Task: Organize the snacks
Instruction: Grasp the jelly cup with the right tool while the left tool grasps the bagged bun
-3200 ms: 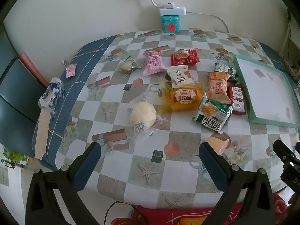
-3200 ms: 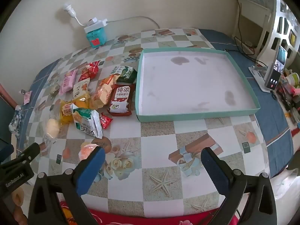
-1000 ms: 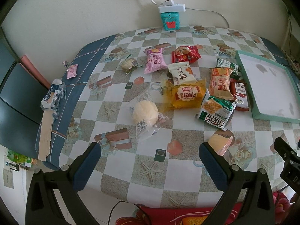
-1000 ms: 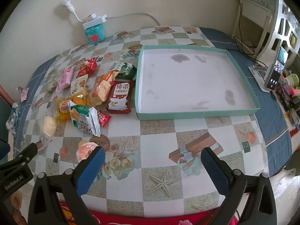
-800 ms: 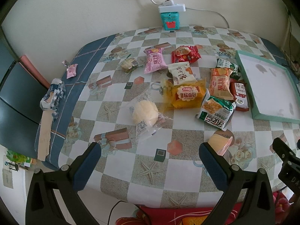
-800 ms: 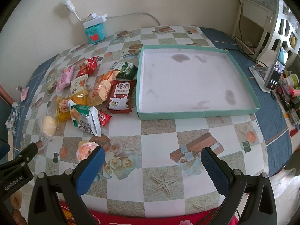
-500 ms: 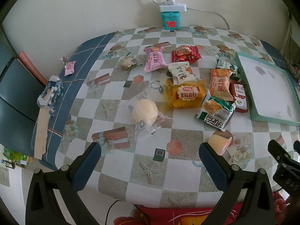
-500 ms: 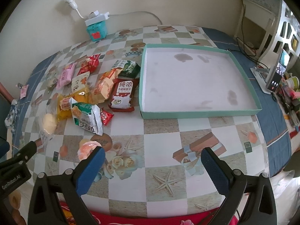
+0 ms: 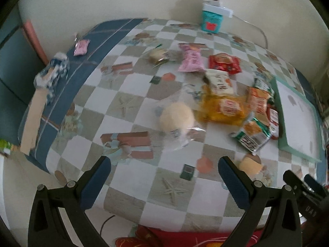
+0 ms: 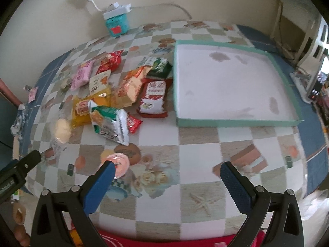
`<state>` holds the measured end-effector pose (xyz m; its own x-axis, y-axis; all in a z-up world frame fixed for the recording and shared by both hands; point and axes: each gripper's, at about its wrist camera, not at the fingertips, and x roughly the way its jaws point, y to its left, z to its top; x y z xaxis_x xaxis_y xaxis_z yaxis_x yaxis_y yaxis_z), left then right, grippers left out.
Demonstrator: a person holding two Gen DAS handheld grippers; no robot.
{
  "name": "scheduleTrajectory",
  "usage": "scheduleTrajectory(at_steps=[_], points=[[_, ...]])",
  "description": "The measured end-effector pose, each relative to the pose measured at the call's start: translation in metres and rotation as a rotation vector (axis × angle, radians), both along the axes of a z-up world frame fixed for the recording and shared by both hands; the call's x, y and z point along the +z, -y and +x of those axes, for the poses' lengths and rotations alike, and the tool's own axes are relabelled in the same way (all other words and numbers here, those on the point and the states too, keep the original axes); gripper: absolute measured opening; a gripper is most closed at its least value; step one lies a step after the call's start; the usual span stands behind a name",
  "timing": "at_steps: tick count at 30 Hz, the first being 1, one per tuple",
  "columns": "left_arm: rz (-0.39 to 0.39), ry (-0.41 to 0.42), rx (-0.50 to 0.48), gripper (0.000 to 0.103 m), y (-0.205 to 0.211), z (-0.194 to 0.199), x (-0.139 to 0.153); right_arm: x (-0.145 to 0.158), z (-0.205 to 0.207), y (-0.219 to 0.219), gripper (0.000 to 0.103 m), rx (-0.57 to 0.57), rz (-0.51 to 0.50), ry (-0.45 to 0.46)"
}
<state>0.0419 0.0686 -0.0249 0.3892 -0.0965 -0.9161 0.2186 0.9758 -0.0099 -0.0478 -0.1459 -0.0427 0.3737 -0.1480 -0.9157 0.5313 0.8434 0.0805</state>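
Several snack packets lie in a loose heap on the checked tablecloth: a round bun in clear wrap, a yellow bread pack, a green and white packet, a red and white packet, a pink packet and a red one. A small jelly cup sits near the front edge, just beyond the right gripper's left fingertip. A shallow teal-rimmed tray with nothing in it lies to the right of the heap. My left gripper is open over the front edge, short of the bun. My right gripper is open and holds nothing.
A teal box with a white power strip stands at the back wall. A small pink packet and a crumpled wrapper lie on the blue cloth border at the left. A phone on a stand is off the table's right side.
Both grippers have moved forward and lower towards the table and tilted, so the snacks look nearer. The left view has swung left and is blurred. Nothing was picked up.
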Motion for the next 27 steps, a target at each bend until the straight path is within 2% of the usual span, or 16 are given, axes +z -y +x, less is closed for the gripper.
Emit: scheduleTrajectory(at_steps=[6, 11, 14, 17, 27], points=[[-0.028, -0.039, 0.074, 0.103, -0.027, 0.015, -0.015, -0.019, 0.022, -0.02, 0.103, 0.053, 0.104, -0.022], [-0.054, -0.061, 0.062, 0.103, -0.028, 0.024, -0.023, -0.032, 0.039, -0.038, 0.102, 0.067, 0.138, -0.036], [-0.07, -0.07, 0.041, 0.103, -0.022, 0.032, -0.025, -0.039, 0.049, -0.045, 0.092, 0.07, 0.155, -0.056], [-0.085, -0.087, 0.028, 0.103, -0.015, 0.042, -0.028, -0.047, 0.057, -0.049, 0.087, 0.067, 0.182, -0.073], [-0.089, -0.13, -0.033, 0.097, 0.016, 0.067, -0.044, -0.059, 0.071, -0.051, 0.063, 0.054, 0.182, -0.114]])
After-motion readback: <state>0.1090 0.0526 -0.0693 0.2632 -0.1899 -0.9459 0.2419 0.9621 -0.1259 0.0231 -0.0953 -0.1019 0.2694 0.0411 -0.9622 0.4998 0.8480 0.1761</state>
